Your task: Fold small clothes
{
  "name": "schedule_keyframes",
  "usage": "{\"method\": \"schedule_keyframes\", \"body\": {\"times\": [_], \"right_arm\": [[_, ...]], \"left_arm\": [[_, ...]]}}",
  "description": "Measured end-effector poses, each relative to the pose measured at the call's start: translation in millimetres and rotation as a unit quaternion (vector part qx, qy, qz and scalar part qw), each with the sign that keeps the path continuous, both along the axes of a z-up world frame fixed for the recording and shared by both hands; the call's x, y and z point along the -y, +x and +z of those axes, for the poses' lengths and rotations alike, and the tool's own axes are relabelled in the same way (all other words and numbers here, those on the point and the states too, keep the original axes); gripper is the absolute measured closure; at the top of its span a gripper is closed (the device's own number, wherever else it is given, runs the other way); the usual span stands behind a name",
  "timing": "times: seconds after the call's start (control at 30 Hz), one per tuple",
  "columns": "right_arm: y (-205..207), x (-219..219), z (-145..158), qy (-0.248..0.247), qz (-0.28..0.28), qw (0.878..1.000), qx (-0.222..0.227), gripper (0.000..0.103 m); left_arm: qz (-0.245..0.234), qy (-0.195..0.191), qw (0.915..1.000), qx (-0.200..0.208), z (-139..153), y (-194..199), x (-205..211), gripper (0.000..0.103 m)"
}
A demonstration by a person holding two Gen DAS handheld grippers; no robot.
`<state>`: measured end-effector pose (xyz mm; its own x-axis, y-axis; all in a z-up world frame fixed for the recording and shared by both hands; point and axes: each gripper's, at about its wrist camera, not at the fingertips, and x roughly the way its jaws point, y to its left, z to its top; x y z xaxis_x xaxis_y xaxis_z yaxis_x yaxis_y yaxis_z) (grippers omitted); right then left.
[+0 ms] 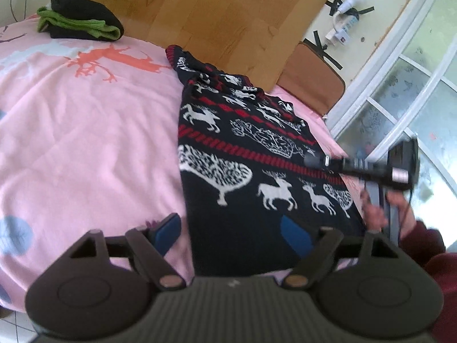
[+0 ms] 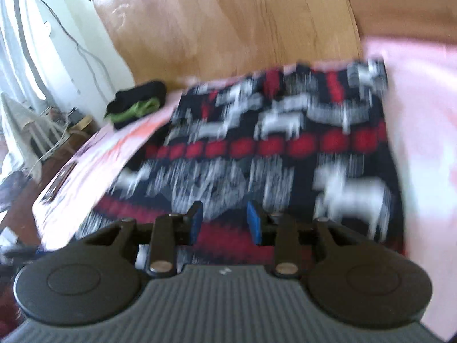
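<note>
A dark navy sweater (image 1: pixel 242 154) with white reindeer and red bands lies spread flat on the pink bedsheet (image 1: pixel 85 131). My left gripper (image 1: pixel 231 234) stands open over the sweater's near left edge, with the cloth under its right blue pad and the sheet under its left, and it grips nothing. At the sweater's right side a hand in a maroon sleeve holds my right gripper (image 1: pixel 314 161). In the blurred right wrist view the right gripper (image 2: pixel 225 224) is partly open above the sweater (image 2: pixel 271 148), with nothing pinched between its blue pads.
A folded black and green stack (image 1: pixel 80 20) sits at the far corner of the bed, also seen as the stack (image 2: pixel 137 103). The wooden headboard (image 1: pixel 200 14) rises behind it. A brown cushion (image 1: pixel 314 85) and a glass door (image 1: pixel 414 91) lie to the right.
</note>
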<state>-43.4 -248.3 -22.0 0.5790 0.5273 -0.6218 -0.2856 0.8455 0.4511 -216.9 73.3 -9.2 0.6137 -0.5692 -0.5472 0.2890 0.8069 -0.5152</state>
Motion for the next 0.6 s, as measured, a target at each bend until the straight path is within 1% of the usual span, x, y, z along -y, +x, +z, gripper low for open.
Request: {"method": "schedule_keyframes", "body": {"times": [0.03,0.07,0.13,0.17,0.2,0.23,0.27,0.33,0.37,0.4,0.43,0.47,0.5,0.53,0.57,0.6], "right_arm": [[-13.2,-1.5,-5.2,0.003,-0.007,1.0,0.019,0.065],[-21.6,-3.3,-9.3,0.002,-0.008,1.0,0.025,0.066],[-33.7,0.5,-11.3,0.009,-0.012,0.999,0.029,0.066],[-40.0,6.9,-8.1,0.012,-0.018,0.999,0.033,0.066],[-44.8,14.5,-6.7,0.008,-0.027,0.999,0.042,0.066],[-50.8,24.1,-1.7,0.002,-0.038,0.998,0.051,0.066],[-56.7,34.9,0.1,-0.003,-0.055,0.997,0.059,0.066],[-69.7,54.8,10.1,-0.006,-0.085,0.995,0.06,0.065],[-74.8,64.9,11.7,-0.007,-0.098,0.994,0.056,0.065],[-80.9,74.8,9.0,-0.007,-0.109,0.993,0.048,0.064],[-86.7,83.0,5.1,-0.006,-0.118,0.992,0.037,0.064],[-92.4,88.9,2.0,-0.001,-0.12,0.992,0.025,0.063],[-96.0,90.9,-3.1,0.005,-0.119,0.993,0.015,0.062],[-101.7,94.6,-0.3,0.007,-0.118,0.993,0.008,0.059],[-102.8,96.2,-4.6,0.01,-0.115,0.993,0.003,0.058],[-102.6,94.7,-12.7,0.017,-0.111,0.994,-0.003,0.057]], "left_arm": [[0.0,-0.002,1.0,0.0,-0.2,-2.0,1.0,0.023],[0.0,-0.007,1.0,-0.001,-0.6,-3.6,2.1,0.024],[0.003,-0.01,0.9999,-0.006,-1.8,-4.9,4.0,0.042],[0.005,-0.007,0.9999,-0.011,-2.4,-3.5,3.7,0.055],[0.01,-0.003,0.9998,-0.015,-2.0,-1.8,3.0,0.06],[0.011,-0.005,0.9997,-0.021,-1.5,0.9,1.3,0.061],[0.012,-0.01,0.9995,-0.028,-1.3,3.6,-1.0,0.061],[0.015,-0.02,0.9989,-0.038,-1.2,7.1,-3.3,0.06],[0.017,-0.019,0.9989,-0.038,-1.0,7.1,-2.7,0.055],[0.016,-0.016,0.9991,-0.036,-0.5,6.3,-1.7,0.045],[0.014,-0.015,0.9992,-0.033,0.0,5.2,-0.1,0.039],[0.008,-0.015,0.9994,-0.03,0.8,3.7,2.7,0.029],[0.001,-0.013,0.9995,-0.028,1.0,2.4,6.2,0.025],[-0.003,-0.006,0.9996,-0.027,1.1,2.0,10.0,0.025],[-0.006,0.005,0.9997,-0.023,1.7,1.2,14.0,0.026],[-0.009,0.009,0.9997,-0.022,2.3,1.4,15.8,0.031]]}}
